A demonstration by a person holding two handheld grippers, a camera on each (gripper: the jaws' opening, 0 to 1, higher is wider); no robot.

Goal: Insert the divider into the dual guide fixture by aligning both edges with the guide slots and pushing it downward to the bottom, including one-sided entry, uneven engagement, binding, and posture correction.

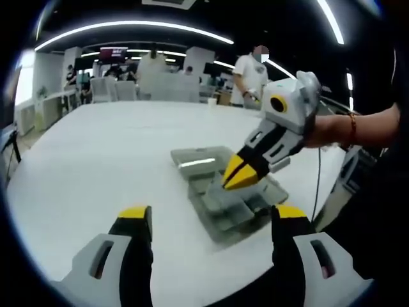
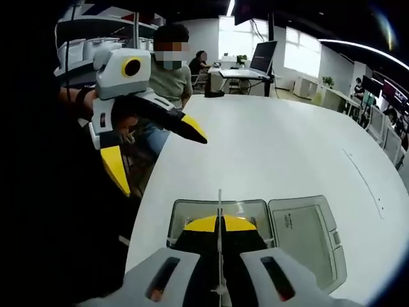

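Note:
The grey guide fixture (image 1: 220, 201) lies on the white table, a flat lid-like panel (image 2: 307, 236) joined to its side. My right gripper (image 2: 219, 225) is shut on the thin divider (image 2: 219, 198), which I see edge-on as a pale line rising between the yellow tips, directly over the fixture's open frame (image 2: 255, 206). In the left gripper view the right gripper (image 1: 245, 174) points down at the fixture's middle, and the divider itself is too thin to make out. My left gripper (image 1: 212, 214) is open and holds nothing, hovering just short of the fixture; it appears as the left gripper (image 2: 160, 157) with spread jaws.
The white table (image 1: 115, 147) stretches wide to the left and far side. A person (image 1: 250, 77) stands beyond it. A seated person (image 2: 169, 70) and a laptop (image 2: 265, 57) are at the far end. The table's edge (image 2: 144, 211) runs close beside the fixture.

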